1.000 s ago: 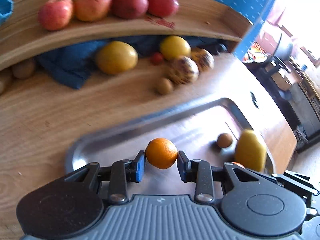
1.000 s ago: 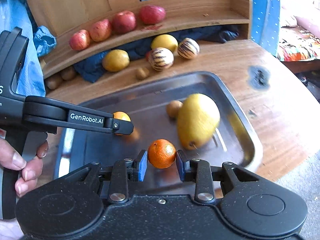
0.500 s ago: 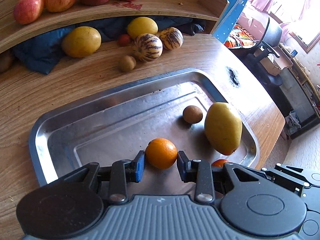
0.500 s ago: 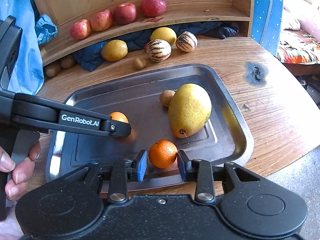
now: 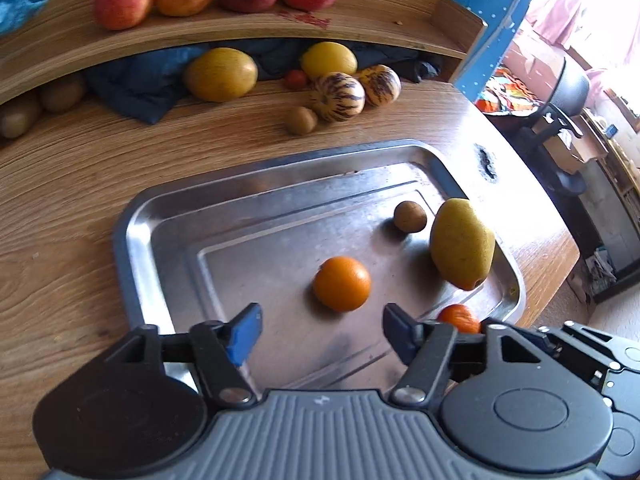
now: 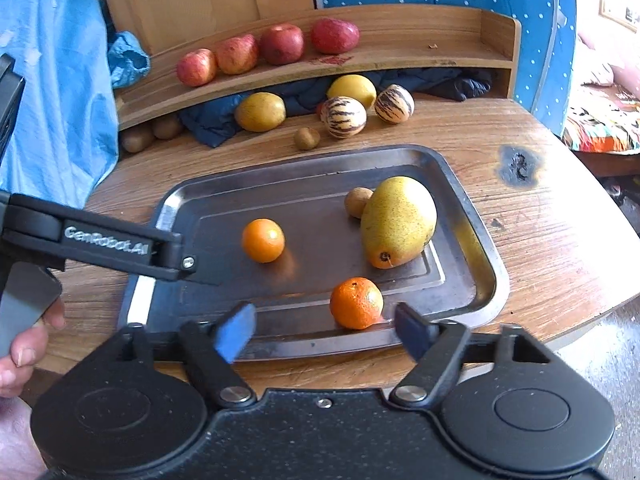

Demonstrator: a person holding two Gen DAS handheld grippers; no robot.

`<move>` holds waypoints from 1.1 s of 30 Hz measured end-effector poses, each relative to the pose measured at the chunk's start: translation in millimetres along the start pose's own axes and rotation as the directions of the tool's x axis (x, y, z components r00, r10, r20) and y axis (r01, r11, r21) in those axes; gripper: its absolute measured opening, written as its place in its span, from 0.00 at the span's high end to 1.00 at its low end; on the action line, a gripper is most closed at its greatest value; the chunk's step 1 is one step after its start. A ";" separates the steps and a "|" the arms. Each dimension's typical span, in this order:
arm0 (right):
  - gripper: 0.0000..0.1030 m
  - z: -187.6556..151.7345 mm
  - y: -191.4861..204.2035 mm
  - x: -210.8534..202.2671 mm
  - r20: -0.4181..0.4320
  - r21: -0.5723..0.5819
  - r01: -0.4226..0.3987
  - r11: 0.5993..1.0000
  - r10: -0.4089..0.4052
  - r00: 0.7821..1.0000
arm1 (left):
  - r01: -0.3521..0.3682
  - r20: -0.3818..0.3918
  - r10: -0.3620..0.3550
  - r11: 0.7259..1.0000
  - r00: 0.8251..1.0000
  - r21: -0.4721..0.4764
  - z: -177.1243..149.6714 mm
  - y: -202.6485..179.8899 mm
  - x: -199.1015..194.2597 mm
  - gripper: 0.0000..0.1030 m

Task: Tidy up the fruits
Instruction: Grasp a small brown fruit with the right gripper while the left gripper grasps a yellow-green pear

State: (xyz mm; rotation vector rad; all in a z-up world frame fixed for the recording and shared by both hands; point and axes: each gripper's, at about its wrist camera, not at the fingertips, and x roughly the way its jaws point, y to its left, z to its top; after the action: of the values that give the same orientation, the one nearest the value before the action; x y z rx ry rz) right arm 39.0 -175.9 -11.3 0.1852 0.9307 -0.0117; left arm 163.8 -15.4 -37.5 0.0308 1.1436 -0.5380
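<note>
Both the left gripper (image 5: pixel 322 334) and the right gripper (image 6: pixel 326 334) have just been opened, nothing gripped. Two round oranges (image 6: pixel 263 240) (image 6: pixel 356 303), one mango (image 6: pixel 398 221) and one kiwi (image 6: pixel 357 201) are seen on the tray (image 6: pixel 480 264).

My left gripper (image 5: pixel 322 330) has just let go: its fingers (image 5: pixel 244 332) have been opening, and the orange (image 5: pixel 342 283) they pinched now lies free on the tray (image 5: pixel 136 248), just beyond them. My right gripper (image 6: pixel 326 330) has likewise been opening, leaving its mandarin (image 6: pixel 356 302) loose near the tray's near rim.
</note>
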 end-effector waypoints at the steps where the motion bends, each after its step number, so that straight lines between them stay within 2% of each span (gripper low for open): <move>1: 0.13 -1.0 1.1 -1.7 0.004 -0.005 -0.004 1.000 0.004 1.000 | -0.013 -0.001 0.013 1.000 1.000 -0.006 -2.4 1.0 -3.3 0.19; 2: 0.11 -2.2 2.8 -3.3 0.006 -0.011 -0.008 1.000 0.008 1.000 | -0.028 -0.002 0.028 1.000 1.000 -0.012 -4.7 1.9 -7.0 0.13; 5: 0.05 -5.8 8.3 -6.4 0.007 -0.027 -0.025 0.999 0.025 1.000 | -0.065 -0.003 0.065 0.998 0.998 -0.026 -12.2 5.9 -18.5 0.03; 7: 0.04 -8.0 11.3 -8.3 0.008 -0.031 -0.047 0.998 0.047 0.999 | -0.105 -0.008 0.105 0.994 0.994 -0.035 -17.8 8.6 -25.1 0.01; 14: 0.03 -8.5 17.2 -9.1 0.018 -0.030 -0.088 0.996 0.088 0.996 | -0.219 -0.059 0.214 0.971 0.975 -0.093 -36.5 24.8 -38.2 0.01; 20: 0.03 6.5 19.1 -5.6 0.041 -0.051 -0.097 0.994 0.099 0.994 | -0.270 -0.086 0.261 0.953 0.962 -0.134 -43.1 34.8 -44.5 0.01; 24: 0.01 22.0 17.1 4.2 0.054 -0.061 -0.094 0.994 0.097 0.994 | -0.303 -0.086 0.293 0.940 0.952 -0.154 -36.5 39.3 -48.2 0.01; 33: 0.01 66.5 5.7 30.7 0.099 -0.071 -0.063 0.996 0.070 0.993 | -0.314 -0.058 0.309 0.929 0.949 -0.194 0.8 51.1 -40.7 0.01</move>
State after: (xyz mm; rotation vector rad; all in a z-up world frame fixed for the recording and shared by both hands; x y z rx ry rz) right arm 110.7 -179.0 3.8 0.1512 0.8217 0.0710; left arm 173.7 44.9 -14.3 0.0444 1.1871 -0.1376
